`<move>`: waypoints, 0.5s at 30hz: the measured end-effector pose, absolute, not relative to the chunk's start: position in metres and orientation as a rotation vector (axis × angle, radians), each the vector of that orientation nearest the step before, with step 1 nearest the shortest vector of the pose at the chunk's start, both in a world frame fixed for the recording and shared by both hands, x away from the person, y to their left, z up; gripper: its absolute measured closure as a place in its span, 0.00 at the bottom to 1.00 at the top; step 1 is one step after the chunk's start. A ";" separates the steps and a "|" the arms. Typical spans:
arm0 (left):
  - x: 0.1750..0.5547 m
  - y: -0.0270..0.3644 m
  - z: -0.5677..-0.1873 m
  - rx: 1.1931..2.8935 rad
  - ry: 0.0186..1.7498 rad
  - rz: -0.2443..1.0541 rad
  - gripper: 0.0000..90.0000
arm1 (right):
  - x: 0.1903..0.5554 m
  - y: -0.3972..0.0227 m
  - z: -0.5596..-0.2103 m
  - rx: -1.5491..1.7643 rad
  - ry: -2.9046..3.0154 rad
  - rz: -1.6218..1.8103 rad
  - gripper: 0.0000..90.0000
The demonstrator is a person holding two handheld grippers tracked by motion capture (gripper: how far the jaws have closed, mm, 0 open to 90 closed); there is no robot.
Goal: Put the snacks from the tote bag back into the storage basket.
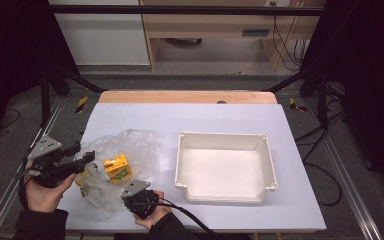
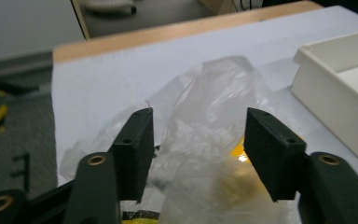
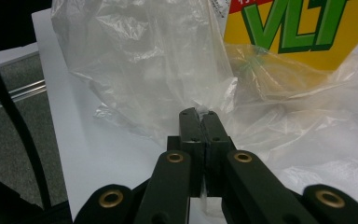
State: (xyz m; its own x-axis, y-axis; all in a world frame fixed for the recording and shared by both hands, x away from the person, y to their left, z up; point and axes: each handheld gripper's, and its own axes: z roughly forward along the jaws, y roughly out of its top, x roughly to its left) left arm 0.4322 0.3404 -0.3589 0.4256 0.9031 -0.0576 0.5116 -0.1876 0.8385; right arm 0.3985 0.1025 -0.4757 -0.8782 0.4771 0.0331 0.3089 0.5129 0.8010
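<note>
Two hand-held grippers met a clear plastic bag (image 1: 122,160) left of the white tray (image 1: 270,172): left gripper (image 2: 198,140) level, jaws wide apart; right gripper (image 3: 199,116) pinched the bag's edge.

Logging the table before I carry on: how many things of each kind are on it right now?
Clear plastic bag: 1
Yellow carton inside the bag: 1
White tray: 1
Total: 3
</note>
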 end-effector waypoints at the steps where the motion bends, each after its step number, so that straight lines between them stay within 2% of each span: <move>1: 0.437 0.344 -0.366 1.859 1.229 0.536 0.55 | 0.398 0.102 -0.476 0.663 2.561 1.295 1.00; 6: 0.440 0.352 -0.403 1.914 1.307 0.422 0.63 | 0.400 0.099 -0.475 0.681 2.556 1.304 1.00; 9: 0.438 0.355 -0.423 1.962 1.339 0.378 0.72 | 0.401 0.100 -0.475 0.687 2.546 1.312 1.00; 12: 0.438 0.354 -0.437 2.010 1.349 0.364 0.83 | 0.402 0.102 -0.476 0.694 2.540 1.311 1.00; 15: 0.439 0.349 -0.446 2.072 1.357 0.415 0.93 | 0.404 0.103 -0.476 0.714 2.519 1.331 1.00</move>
State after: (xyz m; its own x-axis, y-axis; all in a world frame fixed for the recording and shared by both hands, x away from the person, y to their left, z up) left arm 0.4388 0.3488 -0.4460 0.4230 0.9033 -0.0719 0.7083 -0.2802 0.6479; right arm 0.4036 0.1031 -0.4764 -0.8622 0.5046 0.0439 0.3207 0.4768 0.8184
